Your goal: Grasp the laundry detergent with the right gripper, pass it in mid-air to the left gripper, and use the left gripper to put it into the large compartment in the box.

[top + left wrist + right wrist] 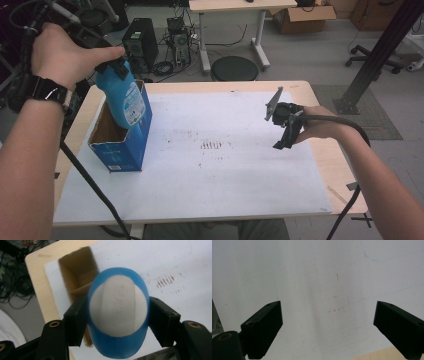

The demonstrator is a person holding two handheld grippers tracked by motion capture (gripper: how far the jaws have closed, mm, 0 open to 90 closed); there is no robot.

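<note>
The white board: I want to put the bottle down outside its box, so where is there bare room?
Free: the white board between the blue box and the right gripper, marked only by brown smudges. Crowded: the left edge, where the left gripper holds the blue bottle over the box.

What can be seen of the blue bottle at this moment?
The blue bottle looks like smooth plastic, with a white printed label on its side and a pale, rounded white end facing the left gripper view. It is roughly upright, its lower part inside the open top of the blue carton at the table's left. The left gripper is shut on its upper part, a black jaw pressing each side. Whether its base rests on the carton's floor cannot be told.
</note>
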